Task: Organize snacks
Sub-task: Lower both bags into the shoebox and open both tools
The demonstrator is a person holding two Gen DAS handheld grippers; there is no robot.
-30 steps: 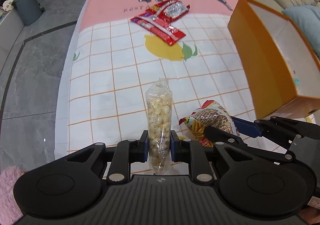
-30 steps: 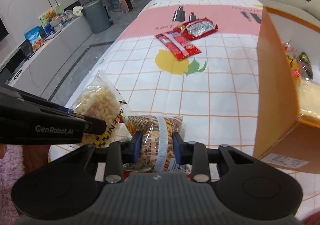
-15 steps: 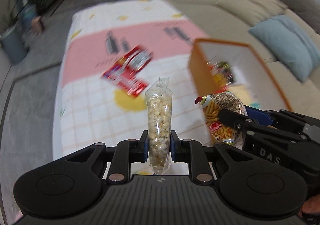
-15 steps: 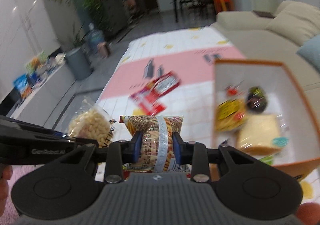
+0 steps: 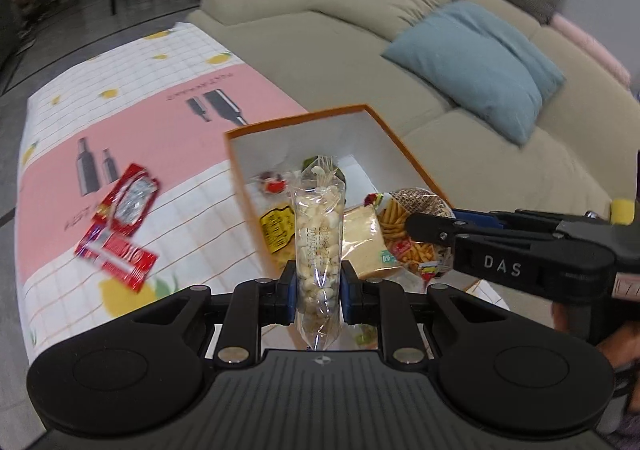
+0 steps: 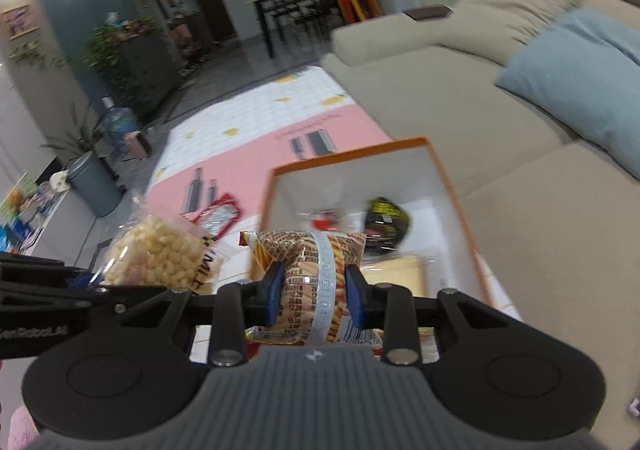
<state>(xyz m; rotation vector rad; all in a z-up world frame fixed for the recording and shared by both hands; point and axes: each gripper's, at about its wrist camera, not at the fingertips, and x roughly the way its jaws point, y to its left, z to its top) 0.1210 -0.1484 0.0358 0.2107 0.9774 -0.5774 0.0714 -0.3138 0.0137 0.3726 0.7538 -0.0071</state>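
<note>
The left tongs (image 5: pixel 319 286) are closed on one clear bag of puffed snacks (image 5: pixel 318 246), gripped low on its body and held upright above the near edge of the orange box (image 5: pixel 236 166). The right tongs (image 6: pixel 316 292) are closed on one bag of stick snacks (image 6: pixel 308 270), gripped across its middle and held over the near end of the same box; in the left wrist view this bag (image 5: pixel 408 234) sits just right of the puffed-snack bag. The single open box rests on the table (image 5: pixel 168 130), which carries a checked and pink patterned cloth. Inside the box lie one yellow packet (image 5: pixel 276 228), one pale wrapped slab (image 5: pixel 364 238), one small red item (image 5: pixel 272 186) and one dark packet (image 6: pixel 386 222). Left of the box, two red packets (image 5: pixel 120 226) lie overlapping on the cloth, well apart from both tongs. Beyond the table stands one beige sofa (image 5: pixel 360 50) with one blue cushion (image 5: pixel 480 62) on its seat.
</note>
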